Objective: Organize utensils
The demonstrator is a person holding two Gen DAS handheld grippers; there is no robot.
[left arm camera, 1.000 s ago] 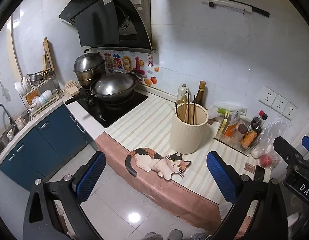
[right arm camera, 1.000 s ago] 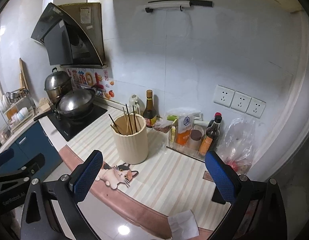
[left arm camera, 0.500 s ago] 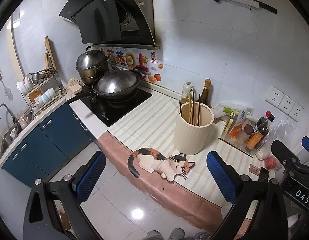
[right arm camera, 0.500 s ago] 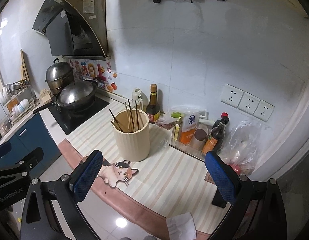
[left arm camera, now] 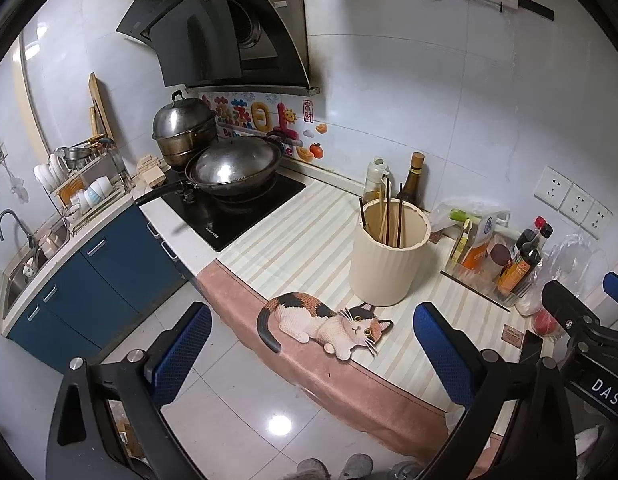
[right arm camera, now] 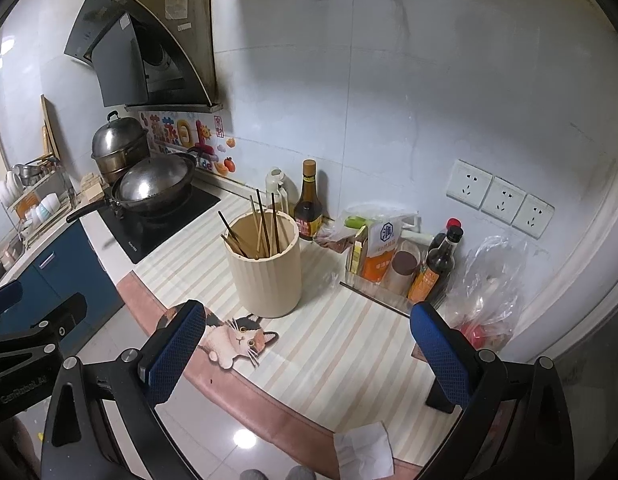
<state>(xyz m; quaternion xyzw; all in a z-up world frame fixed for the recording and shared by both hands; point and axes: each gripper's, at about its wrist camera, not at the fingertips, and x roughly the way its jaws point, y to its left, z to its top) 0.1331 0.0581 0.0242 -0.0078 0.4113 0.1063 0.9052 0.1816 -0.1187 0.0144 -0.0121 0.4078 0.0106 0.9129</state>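
Right wrist view: both wide-open, empty grippers, right gripper and left gripper, have drawn slightly nearer the cream ribbed plastic holder on the counter, chopsticks standing inside, seemingly already stowed.

1. My left gripper is held up in the air, its two blue-padded fingers spread wide with nothing between them.
2. My right gripper is held at much the same height, its blue pads also far apart and bare.
3. The two sit side by side, each showing at the edge of the other's view.
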